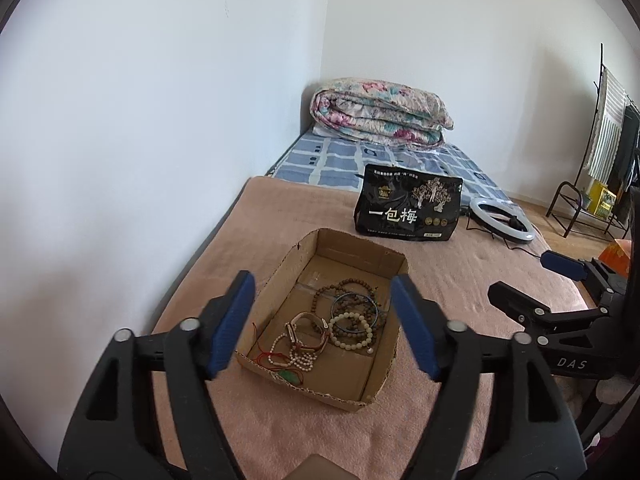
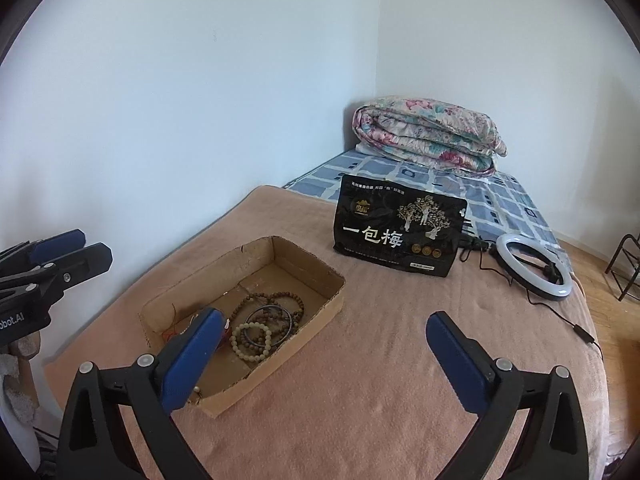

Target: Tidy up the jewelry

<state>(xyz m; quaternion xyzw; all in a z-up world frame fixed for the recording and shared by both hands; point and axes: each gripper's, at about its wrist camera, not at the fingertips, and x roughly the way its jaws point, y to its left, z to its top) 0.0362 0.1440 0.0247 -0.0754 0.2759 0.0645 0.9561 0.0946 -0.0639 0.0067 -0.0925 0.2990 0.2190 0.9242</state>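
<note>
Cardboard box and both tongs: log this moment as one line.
left tongs: open, empty | right tongs: open, empty | cardboard box: on pink blanket | jewelry: all inside box | nothing held

Right wrist view: right gripper's (image 2: pixel 324 354) blue finger (image 2: pixel 192 354) covers near-left part of cardboard box (image 2: pixel 304 270); watch and pearl strand hidden there. Left gripper (image 2: pixel 60 250) cut by left edge. Left wrist view: clothes rack (image 1: pixel 612 136) cut at right edge, hanging items unclear. Bag (image 1: pixel 408 206) small print unreadable.
</note>
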